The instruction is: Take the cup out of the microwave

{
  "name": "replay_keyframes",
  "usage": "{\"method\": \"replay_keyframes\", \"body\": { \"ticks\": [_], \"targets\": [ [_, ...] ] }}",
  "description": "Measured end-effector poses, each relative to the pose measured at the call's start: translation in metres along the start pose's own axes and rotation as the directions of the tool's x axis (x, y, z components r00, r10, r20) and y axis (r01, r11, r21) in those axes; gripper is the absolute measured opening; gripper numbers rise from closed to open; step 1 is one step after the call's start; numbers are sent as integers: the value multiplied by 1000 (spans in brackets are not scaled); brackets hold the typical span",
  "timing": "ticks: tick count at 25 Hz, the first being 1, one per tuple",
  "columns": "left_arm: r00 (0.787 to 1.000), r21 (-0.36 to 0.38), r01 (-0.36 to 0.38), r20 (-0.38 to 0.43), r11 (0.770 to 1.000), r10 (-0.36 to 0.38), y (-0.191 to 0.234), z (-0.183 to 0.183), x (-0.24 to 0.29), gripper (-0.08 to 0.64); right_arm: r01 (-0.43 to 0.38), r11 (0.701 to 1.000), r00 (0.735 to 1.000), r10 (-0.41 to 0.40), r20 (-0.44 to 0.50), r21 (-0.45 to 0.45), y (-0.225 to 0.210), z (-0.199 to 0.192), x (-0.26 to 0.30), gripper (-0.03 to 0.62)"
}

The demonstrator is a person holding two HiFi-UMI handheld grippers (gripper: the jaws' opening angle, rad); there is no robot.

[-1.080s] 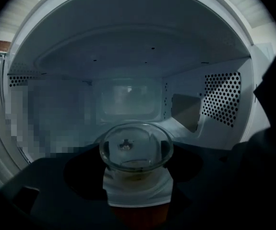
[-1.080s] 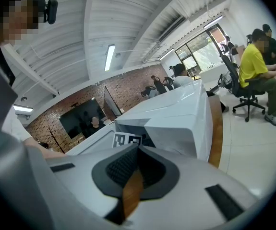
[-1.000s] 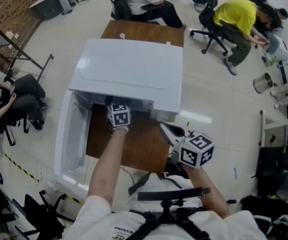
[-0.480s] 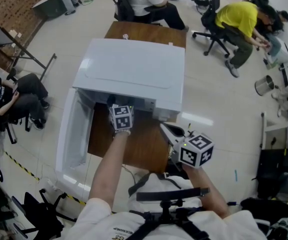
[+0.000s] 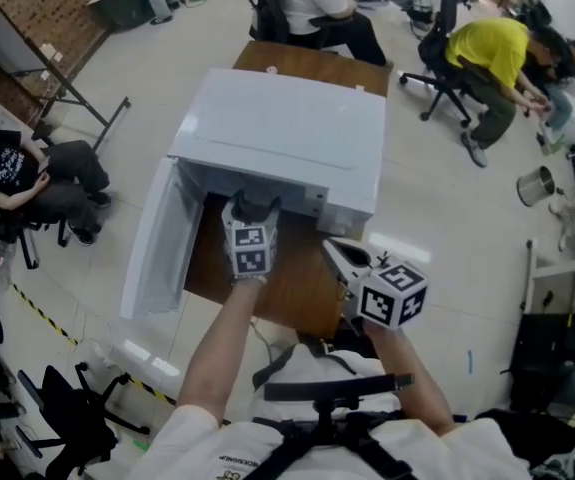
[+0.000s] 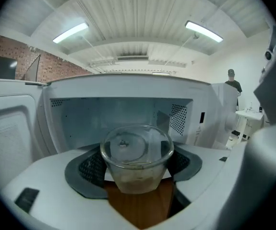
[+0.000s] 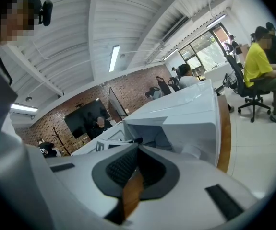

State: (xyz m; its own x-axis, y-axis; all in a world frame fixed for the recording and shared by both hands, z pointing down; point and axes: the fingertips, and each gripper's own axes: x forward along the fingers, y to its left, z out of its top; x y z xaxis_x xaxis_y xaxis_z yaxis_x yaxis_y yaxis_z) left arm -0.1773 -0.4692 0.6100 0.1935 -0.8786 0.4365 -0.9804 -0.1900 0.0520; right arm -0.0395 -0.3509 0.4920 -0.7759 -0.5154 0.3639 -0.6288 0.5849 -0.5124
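Item 1. Cup: a clear, round plastic cup (image 6: 137, 147) is held at the open mouth of the oven, in front of the cavity. The brown wood of the desk is seen directly beneath it.

Item 2. Left tongs (image 6: 137, 169): they are closed on the clear cup, one dark pad pressed to each side of its wall. The cup is carried upright, with its rim turned toward the camera.

Item 3. Right tongs (image 7: 135, 152): they are pressed together at the tips, with nothing between them. They are held off the desk's front right corner, well apart from the cup.

Item 4. Microwave: a large white box-shaped oven (image 5: 277, 133) is set across the rear of the desk. Its white door (image 5: 157, 248) is swung fully open past the desk's left edge. A perforated panel is seen on the cavity's right wall.

Item 5. Desk: a brown wooden desk (image 5: 297, 288) is left bare along its front strip.

Item 6. Surroundings: a person in a yellow shirt (image 5: 492, 48) is seated on an office chair at the far right. A person in black (image 5: 12, 168) is seated at the left. A round metal bin (image 5: 535, 183) is stood on the pale floor.
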Motion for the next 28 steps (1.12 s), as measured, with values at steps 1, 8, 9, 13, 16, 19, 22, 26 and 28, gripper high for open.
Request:
{"method": "replay_keyframes", "body": {
  "ticks": [1, 8, 9, 13, 16, 19, 22, 26, 28],
  "targets": [
    [1000, 0, 3, 5, 1000, -3, -1, 0, -7, 351, -3, 1000, 1000, 3, 0, 0, 2, -1, 0, 3],
    [1000, -14, 20, 18, 1000, -20, -11, -3, -65, 351, -4, 1000, 1000, 4, 13, 26, 11, -7, 3, 2],
    [1000, -17, 22, 20, 1000, -22, -11, -3, -74, 351, -2, 1000, 1000, 2, 16, 29, 12, -7, 4, 3],
    [999, -14, 32, 23, 999, -32, -16, 0, -108, 351, 8, 999, 999, -9, 41, 45, 17, -7, 6, 2],
    [999, -17, 43, 33, 999, -43, -20, 2, -133, 351, 10, 999, 998, -13, 62, 54, 23, -6, 5, 2],
    [997, -30, 49, 55, 998, -47, -19, 7, -157, 351, 5, 999, 997, -9, 71, 44, 32, -8, 7, 3],
    [996, -39, 52, 78, 998, -48, -20, 15, -179, 351, 6, 1000, 997, -8, 76, 28, 44, -8, 8, 2],
    [994, -49, 69, 93, 996, -64, -25, 24, -204, 351, 6, 1000, 998, -7, 70, 22, 52, -14, 6, 2],
    [993, -61, 75, 99, 995, -69, -25, 22, -216, 351, 5, 1000, 997, -7, 75, 19, 56, -19, 5, 3]
  ]
}}
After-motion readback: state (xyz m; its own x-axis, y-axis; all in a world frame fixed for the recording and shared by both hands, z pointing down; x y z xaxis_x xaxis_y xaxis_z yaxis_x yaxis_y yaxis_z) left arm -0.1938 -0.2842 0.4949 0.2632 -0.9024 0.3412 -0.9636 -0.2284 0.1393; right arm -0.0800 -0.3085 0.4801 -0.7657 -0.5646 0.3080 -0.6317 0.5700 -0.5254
